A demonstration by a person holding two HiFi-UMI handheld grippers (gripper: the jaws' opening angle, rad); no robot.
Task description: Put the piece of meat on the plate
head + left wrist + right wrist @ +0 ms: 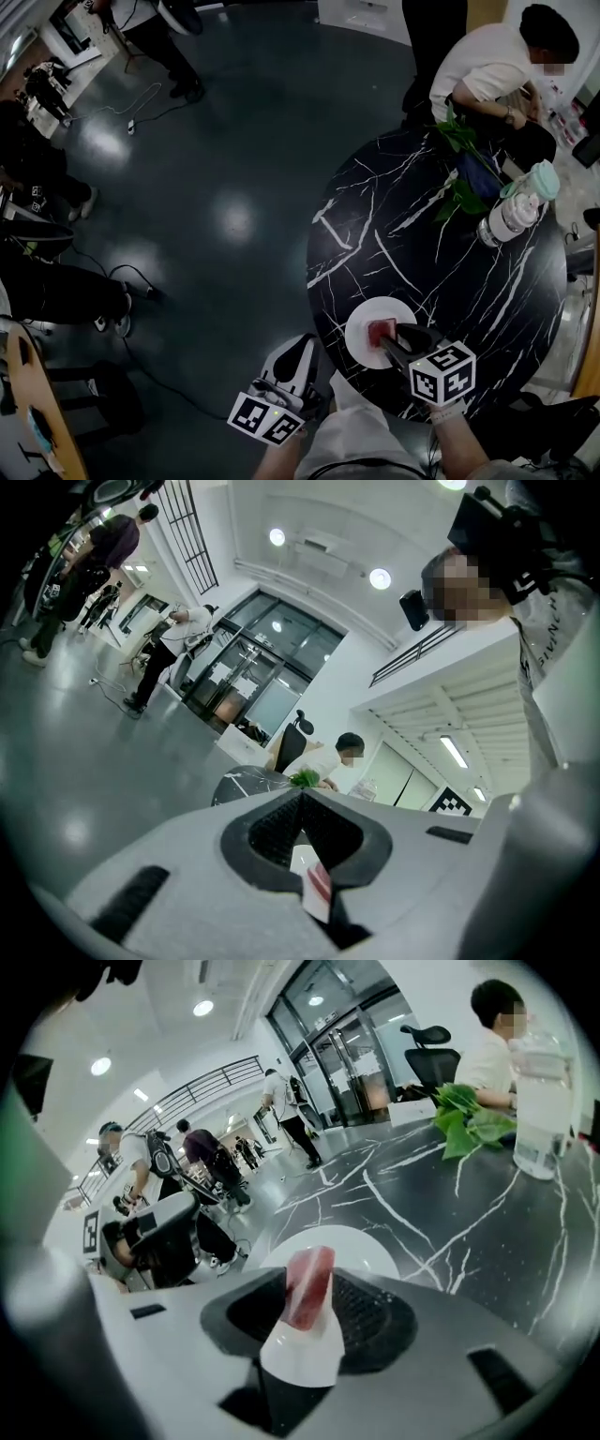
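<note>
A round white plate [361, 349] lies near the front edge of the black marble table [441, 253]. The piece of meat [382, 330], red with a white fatty end [309, 1288], stands between the jaws of my right gripper [394, 339] just over the plate [366, 1241]. A dark gap shows beside the meat on its left, so the pads do not press it. My left gripper [302, 352] hovers off the table's left edge over the floor, fingertips together [302, 797], nothing gripped.
At the table's far side stand a clear bottle [511, 217], a teal-lidded cup [539, 178] and green leaves [464, 155], with a seated person [487, 61] behind. Cables and standing people occupy the dark floor at left. A wooden tabletop [37, 412] is at lower left.
</note>
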